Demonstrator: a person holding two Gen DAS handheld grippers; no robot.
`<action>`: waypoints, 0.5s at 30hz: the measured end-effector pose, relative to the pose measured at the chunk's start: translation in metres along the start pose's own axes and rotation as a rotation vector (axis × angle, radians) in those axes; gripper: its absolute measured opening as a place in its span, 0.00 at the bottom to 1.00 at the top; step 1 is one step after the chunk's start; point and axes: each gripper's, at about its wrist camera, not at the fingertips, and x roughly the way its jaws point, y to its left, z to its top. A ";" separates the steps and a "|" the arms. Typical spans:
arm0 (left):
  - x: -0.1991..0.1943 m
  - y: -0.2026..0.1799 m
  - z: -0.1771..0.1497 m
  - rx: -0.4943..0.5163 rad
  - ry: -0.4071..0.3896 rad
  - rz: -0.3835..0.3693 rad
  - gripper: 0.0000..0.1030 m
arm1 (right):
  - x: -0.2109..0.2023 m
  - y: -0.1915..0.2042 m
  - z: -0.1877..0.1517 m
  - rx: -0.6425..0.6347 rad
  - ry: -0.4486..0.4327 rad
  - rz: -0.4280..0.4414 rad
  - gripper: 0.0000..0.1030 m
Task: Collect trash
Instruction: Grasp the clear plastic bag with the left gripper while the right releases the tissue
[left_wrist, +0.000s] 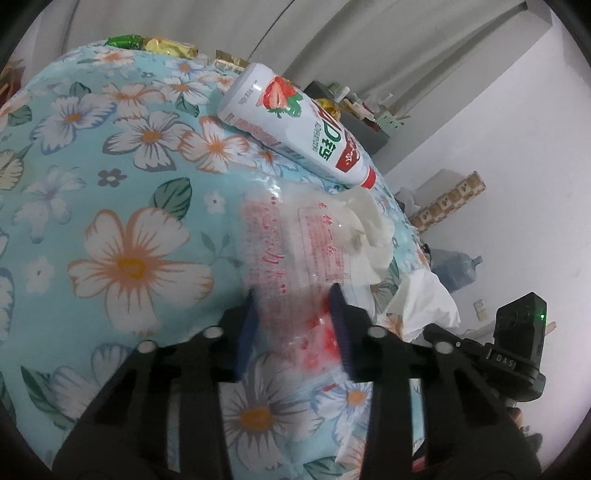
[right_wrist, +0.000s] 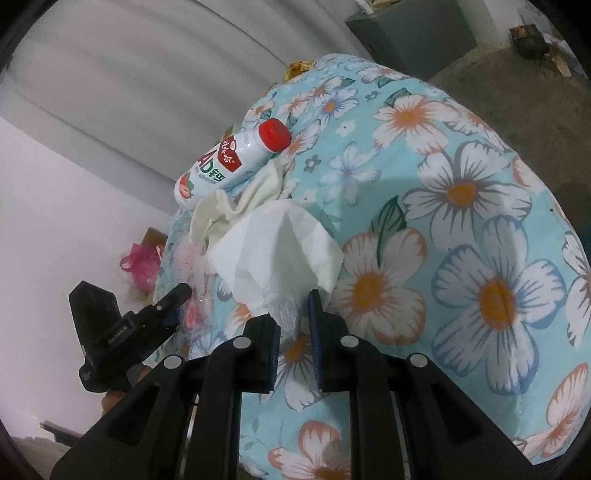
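1 drink bottle (left_wrist: 295, 122), 1 clear plastic bag (left_wrist: 291, 254), 2 crumpled tissues (right_wrist: 277, 251), 2 grippers (left_wrist: 295, 314).

Dim, flat indoor light; bluish cast; soft shadows; strong fisheye warp, dark vignetted corners; slight blur.

A floral cloth (left_wrist: 110, 192) in pale blue with white and orange flowers covers the worktop. Behind the cloth hangs a grey curtain (left_wrist: 192, 26). Right of the cloth, by the white wall (left_wrist: 517, 155), stand a dark cabinet (left_wrist: 365, 129) and a blue water jug (left_wrist: 458, 269)
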 end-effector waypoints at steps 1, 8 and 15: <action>-0.001 0.000 -0.001 -0.002 0.000 -0.006 0.21 | -0.001 0.001 0.000 -0.001 0.000 0.000 0.15; -0.020 -0.014 -0.006 0.052 -0.040 -0.043 0.00 | -0.016 0.012 -0.001 -0.029 -0.039 -0.004 0.15; -0.054 -0.044 -0.009 0.167 -0.108 -0.092 0.00 | -0.037 0.021 -0.004 -0.047 -0.092 -0.002 0.15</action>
